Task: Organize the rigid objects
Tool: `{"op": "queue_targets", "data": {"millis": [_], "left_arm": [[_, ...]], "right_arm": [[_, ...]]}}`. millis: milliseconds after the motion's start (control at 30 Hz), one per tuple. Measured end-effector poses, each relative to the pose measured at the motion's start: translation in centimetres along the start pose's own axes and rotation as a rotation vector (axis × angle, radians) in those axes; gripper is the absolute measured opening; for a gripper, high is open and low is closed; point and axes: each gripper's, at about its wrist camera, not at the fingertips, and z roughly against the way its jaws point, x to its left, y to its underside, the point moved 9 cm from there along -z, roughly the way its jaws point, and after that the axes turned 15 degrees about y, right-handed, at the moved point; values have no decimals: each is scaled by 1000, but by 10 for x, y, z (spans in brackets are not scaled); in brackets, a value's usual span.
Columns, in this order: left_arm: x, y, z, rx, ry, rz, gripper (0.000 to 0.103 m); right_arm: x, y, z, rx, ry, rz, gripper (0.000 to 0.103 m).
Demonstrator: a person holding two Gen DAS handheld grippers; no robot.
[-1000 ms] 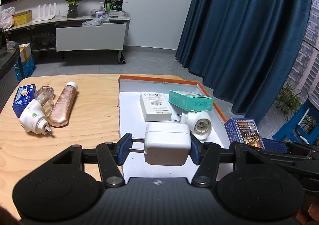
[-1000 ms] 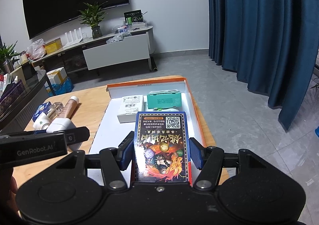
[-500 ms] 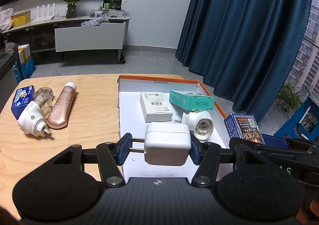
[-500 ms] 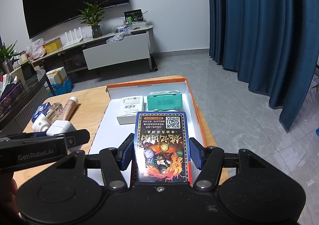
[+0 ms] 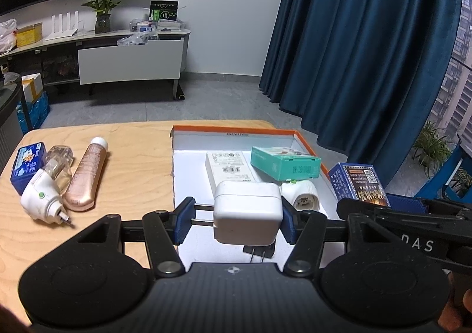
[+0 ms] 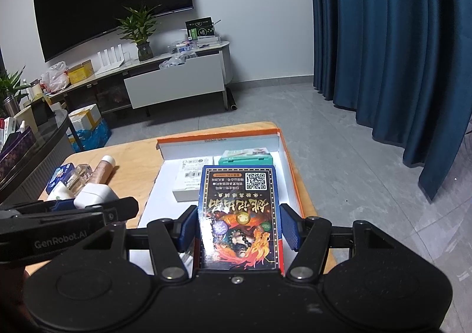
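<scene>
My left gripper [image 5: 236, 221] is shut on a white plug adapter [image 5: 247, 219], held above the near part of the orange-rimmed white tray [image 5: 188, 174]; its prongs touch the left finger. My right gripper [image 6: 238, 230] is shut on a dark blue card box [image 6: 239, 215], held over the tray's right side [image 6: 287, 168]. The card box also shows in the left wrist view [image 5: 357, 182]. In the tray lie a white box [image 5: 230, 169], a teal box [image 5: 284, 163] and a white socket adapter [image 5: 303, 200].
On the wooden table [image 5: 132, 162] left of the tray lie a rose-gold bottle [image 5: 85, 176], a white plug-in device with a clear vial [image 5: 44, 194] and a small blue pack [image 5: 28, 165]. Blue curtains hang at the right. A TV cabinet stands behind.
Both grippers have moved slightly forward over the tray, still holding their objects. The card box now sits nearer the tray's right rim in the left wrist view.
</scene>
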Motion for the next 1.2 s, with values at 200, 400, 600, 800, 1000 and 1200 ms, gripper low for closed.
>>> {"op": "queue_targets", "data": {"millis": [200,400,600,800,1000,1200], "left_arm": [[-2,-10,-6,-10,0,-7,59],[-3,-16,-11,-13,1,-16,59],[-1,-20,-17,-11,0,-15,59],[3,-26,-24,-13,-2,-8,59],[9,-33,-33,-11,-3,-3,59],[13,-39,-40,-8,-5,2,59]], "right_arm": [[0,-13,-4,-13,0,0,71],[1,-23,-10,-24,-2,3,71],[2,-31,-18,-23,-4,13,71],[4,-37,-26,-15,-10,11,71],[8,-49,-43,8,-23,11,71],[11,-58,-59,34,-32,30,71]]}}
